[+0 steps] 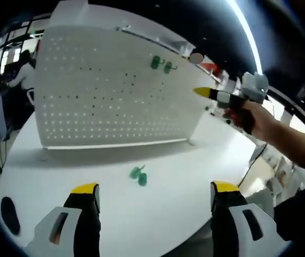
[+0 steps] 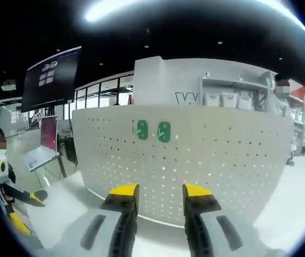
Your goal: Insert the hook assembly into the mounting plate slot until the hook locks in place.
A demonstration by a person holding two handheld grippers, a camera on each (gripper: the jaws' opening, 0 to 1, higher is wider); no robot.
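Two green hooks (image 1: 162,65) already sit on the pegboard (image 1: 109,85), side by side near its top edge, about 1 o'clock from board centre in the left gripper view; in the right gripper view they hang at 12 o'clock above the jaws (image 2: 152,130).

One more green hook (image 1: 138,175) lies loose on the white table (image 1: 195,176), near the board's foot, at 12 o'clock between the left jaws. Judged: one insertion left, pick-up not begun.

Left gripper (image 1: 151,188): jaws wide apart, nothing held.

Right gripper (image 2: 157,190): jaws apart with a gap, empty, aimed at the board. It enters the left gripper view at 2 o'clock (image 1: 203,92).

No containers seen.
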